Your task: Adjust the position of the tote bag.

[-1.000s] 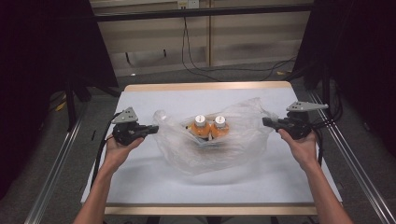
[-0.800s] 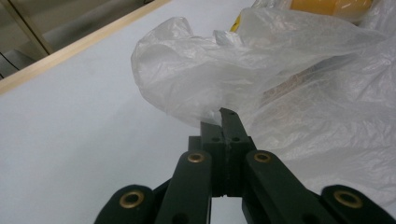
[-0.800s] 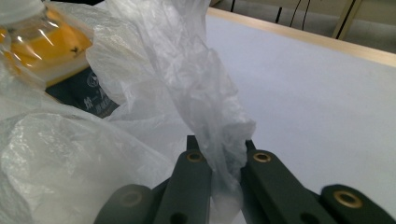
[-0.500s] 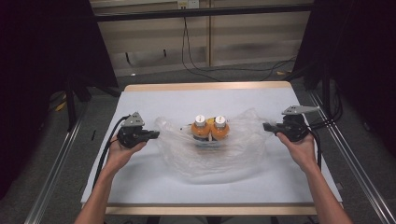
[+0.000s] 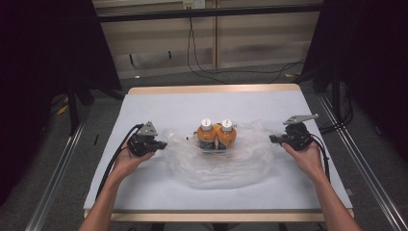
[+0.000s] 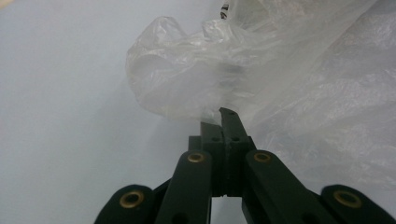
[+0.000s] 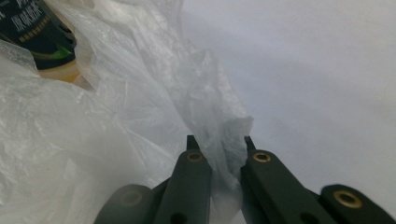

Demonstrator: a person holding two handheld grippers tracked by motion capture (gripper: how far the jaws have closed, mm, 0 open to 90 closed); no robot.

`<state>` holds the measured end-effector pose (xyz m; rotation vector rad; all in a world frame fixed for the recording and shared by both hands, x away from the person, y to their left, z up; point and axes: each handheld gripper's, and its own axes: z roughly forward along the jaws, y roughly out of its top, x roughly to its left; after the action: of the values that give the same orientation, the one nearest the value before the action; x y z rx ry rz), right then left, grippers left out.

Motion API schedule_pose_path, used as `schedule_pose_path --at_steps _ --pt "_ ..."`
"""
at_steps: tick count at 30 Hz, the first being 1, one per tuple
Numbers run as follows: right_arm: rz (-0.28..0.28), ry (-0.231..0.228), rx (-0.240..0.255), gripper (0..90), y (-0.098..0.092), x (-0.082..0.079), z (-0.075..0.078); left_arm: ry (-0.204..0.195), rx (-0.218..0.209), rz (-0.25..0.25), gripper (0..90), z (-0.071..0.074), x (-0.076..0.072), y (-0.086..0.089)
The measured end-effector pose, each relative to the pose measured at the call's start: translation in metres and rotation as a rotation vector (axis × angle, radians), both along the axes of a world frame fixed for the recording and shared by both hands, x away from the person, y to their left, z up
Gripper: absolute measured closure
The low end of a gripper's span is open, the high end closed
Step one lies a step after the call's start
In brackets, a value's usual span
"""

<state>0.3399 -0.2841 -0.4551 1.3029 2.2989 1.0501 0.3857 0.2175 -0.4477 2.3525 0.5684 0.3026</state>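
A clear plastic bag (image 5: 226, 161) lies slumped mid-table (image 5: 159, 103) around two upright orange bottles (image 5: 216, 135), its left edge pinched in the closed left gripper (image 5: 161, 144), its right edge clamped in the closed right gripper (image 5: 273, 139), both low beside it.

Crumpled clear plastic bag (image 5: 226, 161) around two upright bottles (image 5: 216, 135).

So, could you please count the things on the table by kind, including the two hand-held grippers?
Orange bottles with white caps: 2, first bottle and second bottle
Clear plastic bag: 1, plastic bag
Grippers: 2, left gripper and right gripper
Total: 5
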Motion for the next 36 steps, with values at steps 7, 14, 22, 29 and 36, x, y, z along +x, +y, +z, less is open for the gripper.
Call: schedule_pose_path --at_steps 7,14,22,29,36 --pt "0.026 0.035 -0.012 90.0 0.002 0.002 -0.012 0.035 0.017 -0.008 90.0 -0.011 0.002 -0.003" --pt "0.011 0.052 -0.053 90.0 0.006 0.002 -0.024 0.082 0.024 -0.003 90.0 -0.023 0.004 0.002" --pt "0.029 0.029 -0.047 80.7 0.006 -0.001 -0.026 0.08 0.006 0.012 89.3 -0.025 0.001 0.003" --pt "0.025 -0.016 0.004 54.6 0.004 -0.003 -0.017 0.094 -0.091 0.041 68.3 -0.018 0.003 0.016" --pt "-0.004 -0.127 0.095 31.4 -0.003 -0.01 0.011 0.052 -0.184 0.071 53.3 0.002 -0.001 0.027"
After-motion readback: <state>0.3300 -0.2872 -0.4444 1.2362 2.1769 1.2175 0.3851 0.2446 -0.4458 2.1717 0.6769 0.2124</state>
